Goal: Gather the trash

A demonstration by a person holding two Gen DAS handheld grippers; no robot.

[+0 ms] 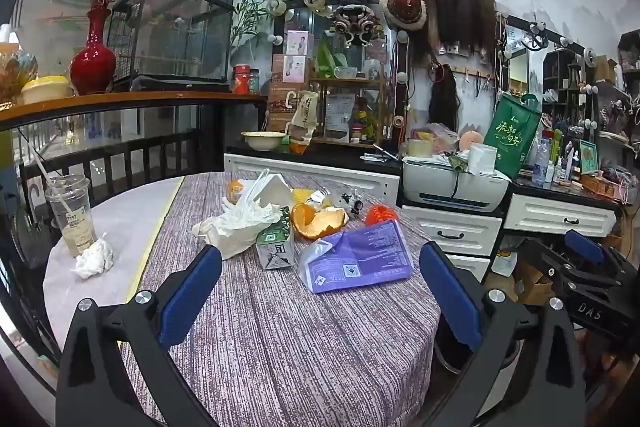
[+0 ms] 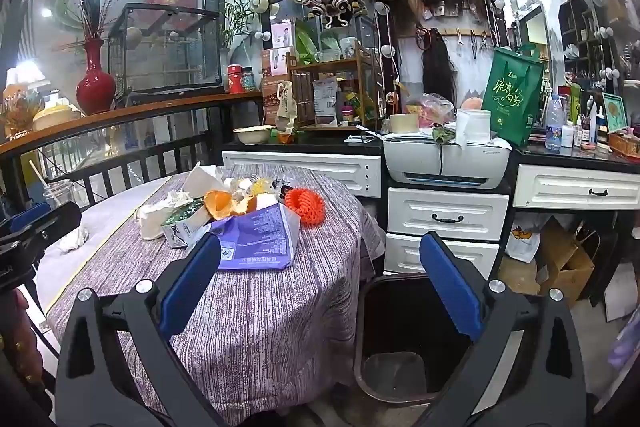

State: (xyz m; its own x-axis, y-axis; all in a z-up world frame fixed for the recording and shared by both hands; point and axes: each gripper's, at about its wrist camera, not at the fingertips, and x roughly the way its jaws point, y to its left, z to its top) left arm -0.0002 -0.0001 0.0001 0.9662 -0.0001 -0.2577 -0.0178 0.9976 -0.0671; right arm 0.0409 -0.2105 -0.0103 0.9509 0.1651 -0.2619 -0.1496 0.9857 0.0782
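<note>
On the cloth-covered desk (image 1: 280, 327) litter sits untouched — both jaws gape empty, so best close squarely on the purple packet (image 1: 356, 259), then drop it in the bin (image 2: 404, 379).

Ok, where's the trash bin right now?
The trash bin shows only in the right wrist view, low and right of centre, on the floor beside the round table and in front of the white drawers.
</note>
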